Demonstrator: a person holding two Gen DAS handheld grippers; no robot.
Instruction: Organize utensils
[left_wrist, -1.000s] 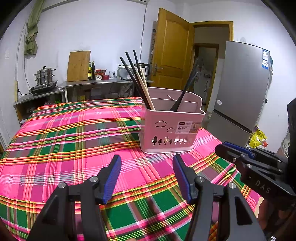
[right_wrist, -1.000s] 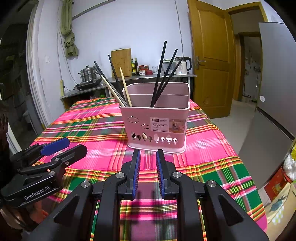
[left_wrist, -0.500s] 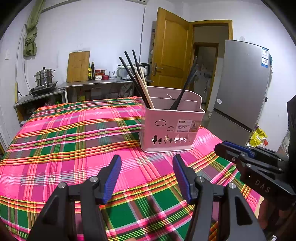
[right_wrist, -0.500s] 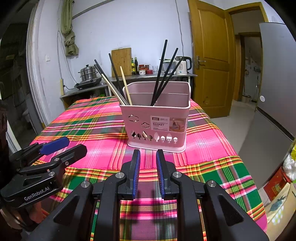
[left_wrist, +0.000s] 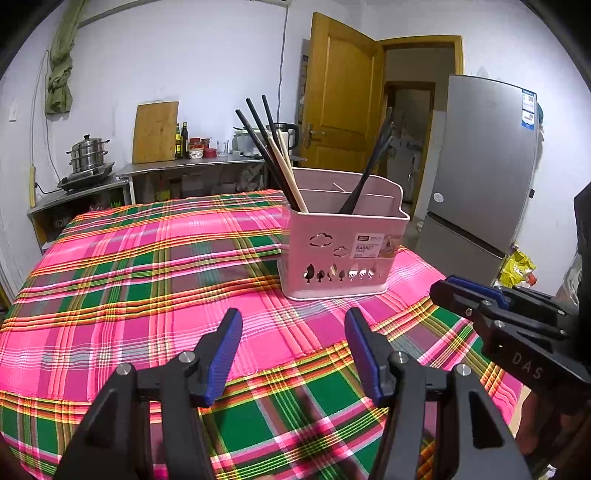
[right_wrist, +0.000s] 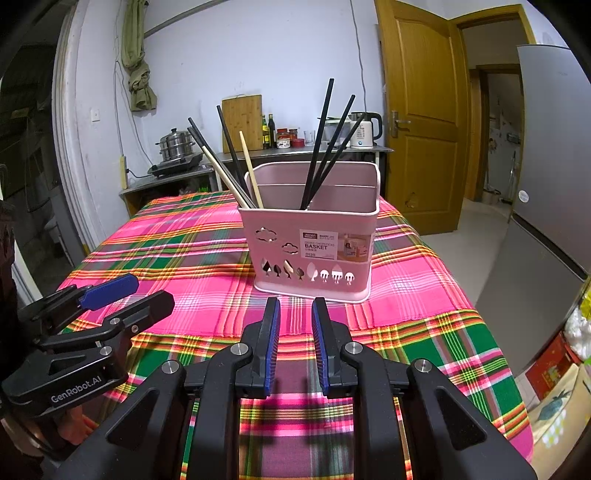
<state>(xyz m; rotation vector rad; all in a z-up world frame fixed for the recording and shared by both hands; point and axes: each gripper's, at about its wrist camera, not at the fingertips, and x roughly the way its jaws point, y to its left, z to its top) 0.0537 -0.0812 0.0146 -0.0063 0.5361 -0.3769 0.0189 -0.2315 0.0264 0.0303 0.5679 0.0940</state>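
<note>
While both grippers hover over the near edge, the scene reads from largest to smallest:

Tabletop: a wide surface covered by a pink, green and yellow plaid cloth, bare apart from one basket.

Fridge: a tall grey two-door refrigerator stands past the right side of the tabletop, beside an open brown wooden door.

Side counter: a grey metal counter against the white wall carries a stacked steel steamer pot, a leaning wooden cutting board, bottles, jars and a white kettle.

Basket: a pink plastic utensil basket with cloud and tree cut-outs and a printed label stands upright on the tabletop, toward its right half in the left wrist view and straight ahead of the right gripper.

Left gripper: the black gripper with blue pads has its jaws spread wide with nothing between them, only cloth below.

Right gripper: the black gripper with blue pads has its jaws set narrowly apart, a slim gap between the pads and nothing pinched, just short of the basket's base.

Left-side utensils: black chopsticks and pale wooden chopsticks lean leftward out of the basket's left front compartment.

Right-side utensils: a bundle of black chopsticks stands in the compartment to the right, tips fanned upward.
</note>
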